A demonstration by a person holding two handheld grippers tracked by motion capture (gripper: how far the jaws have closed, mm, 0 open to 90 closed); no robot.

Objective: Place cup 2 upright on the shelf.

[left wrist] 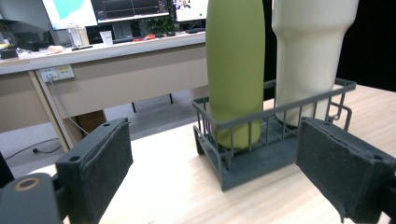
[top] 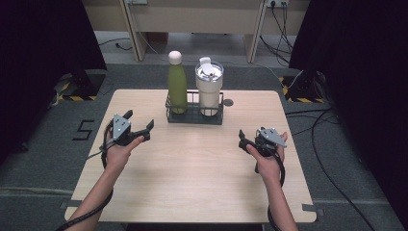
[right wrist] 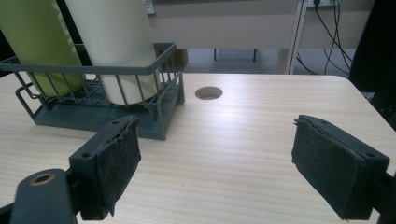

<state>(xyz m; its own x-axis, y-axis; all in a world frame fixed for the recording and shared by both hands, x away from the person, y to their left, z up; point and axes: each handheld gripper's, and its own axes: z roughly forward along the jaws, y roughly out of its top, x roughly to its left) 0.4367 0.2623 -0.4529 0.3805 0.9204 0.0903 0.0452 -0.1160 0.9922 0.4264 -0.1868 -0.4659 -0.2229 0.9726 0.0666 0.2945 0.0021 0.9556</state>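
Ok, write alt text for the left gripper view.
A green bottle and a cream tumbler stand side by side in a dark grey wire caddy on a light wooden table. The left tool frames them from below with its black padded jaws wide apart and empty. Behind stands a desk with monitors.

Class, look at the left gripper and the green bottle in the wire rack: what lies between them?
Only bare table and the rack's near wall lie between the left gripper and the green bottle, as the left gripper view shows.

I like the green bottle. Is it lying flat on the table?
No, the green bottle stands upright in the wire rack beside the white tumbler.
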